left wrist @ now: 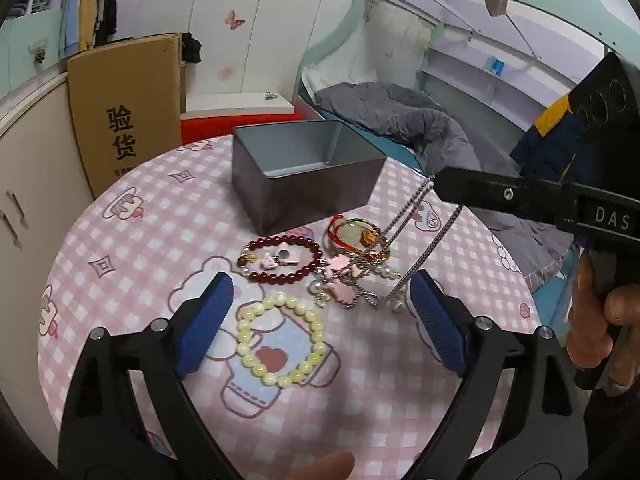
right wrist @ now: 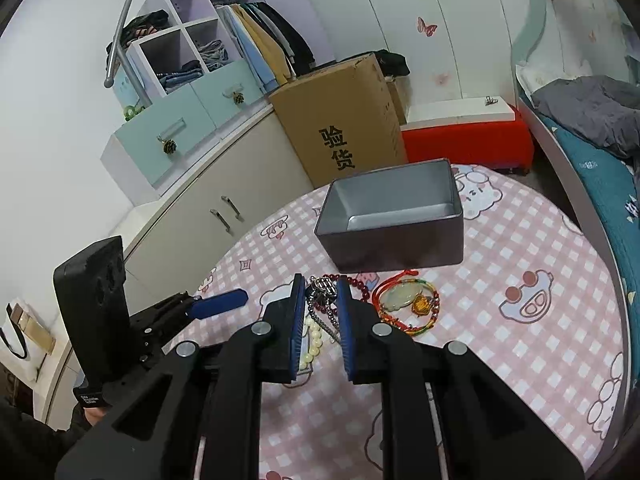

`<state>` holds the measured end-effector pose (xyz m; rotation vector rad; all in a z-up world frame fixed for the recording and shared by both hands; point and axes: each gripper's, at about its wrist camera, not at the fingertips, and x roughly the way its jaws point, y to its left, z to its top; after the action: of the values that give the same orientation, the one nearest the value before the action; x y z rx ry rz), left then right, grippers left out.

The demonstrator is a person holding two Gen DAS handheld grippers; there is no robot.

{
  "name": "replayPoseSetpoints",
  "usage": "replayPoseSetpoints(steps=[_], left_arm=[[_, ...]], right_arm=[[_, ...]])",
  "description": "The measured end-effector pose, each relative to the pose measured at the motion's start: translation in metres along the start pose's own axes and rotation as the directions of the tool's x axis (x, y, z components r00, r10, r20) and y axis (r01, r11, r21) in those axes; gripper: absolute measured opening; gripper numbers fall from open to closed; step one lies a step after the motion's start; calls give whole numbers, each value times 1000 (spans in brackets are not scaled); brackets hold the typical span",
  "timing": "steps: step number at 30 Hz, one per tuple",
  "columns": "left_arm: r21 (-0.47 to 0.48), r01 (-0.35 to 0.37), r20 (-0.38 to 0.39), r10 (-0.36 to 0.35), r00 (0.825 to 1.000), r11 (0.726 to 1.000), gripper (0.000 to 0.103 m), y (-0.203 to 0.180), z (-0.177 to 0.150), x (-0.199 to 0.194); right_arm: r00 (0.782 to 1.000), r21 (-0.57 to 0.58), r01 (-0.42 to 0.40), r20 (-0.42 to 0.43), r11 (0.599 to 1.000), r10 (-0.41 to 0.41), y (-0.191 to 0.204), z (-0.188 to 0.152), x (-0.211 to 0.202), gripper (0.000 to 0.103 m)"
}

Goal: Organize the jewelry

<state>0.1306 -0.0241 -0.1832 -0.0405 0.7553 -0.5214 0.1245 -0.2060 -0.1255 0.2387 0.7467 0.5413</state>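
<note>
Right gripper (right wrist: pixel 323 292), lower centre of the right wrist view: blue pads drawn close together, pinching a silver chain necklace (left wrist: pixel 416 236) whose strands hang taut from its tip, right of centre in the left wrist view, down to a pink-charm and pearl cluster (left wrist: pixel 352 280) on the table; its black body reads "DAS". Left gripper (left wrist: pixel 320 316), lower centre of the left wrist view: fingers spread wide, holding nothing, poised over a cream pearl bracelet (left wrist: pixel 280 340) lying flat. Above that, a dark red bead bracelet (left wrist: pixel 282 258); to its right, a red and green cord bracelet (right wrist: pixel 406 304) with an amber charm. Grey metal tin (left wrist: pixel 304 176), lid off, upper centre, just beyond the jewelry. All rest on a round pink checked tablecloth (left wrist: pixel 140 240) with cartoon prints. Upper left: cardboard box (left wrist: pixel 120 112) printed "验货".
</note>
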Motion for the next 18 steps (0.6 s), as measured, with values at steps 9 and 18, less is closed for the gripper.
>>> replayPoseSetpoints(steps=[9,18], left_arm=[[50,-61,-100,66,993,997,88,-7,-9,40],[181,-54,-142,80,987,982,52,-33,-8,66]], right_arm=[[1000,8,-9,30,1000,9,-7,3,-15,14],[999,7,6,33,1000,-6,-13,2,-20,14]])
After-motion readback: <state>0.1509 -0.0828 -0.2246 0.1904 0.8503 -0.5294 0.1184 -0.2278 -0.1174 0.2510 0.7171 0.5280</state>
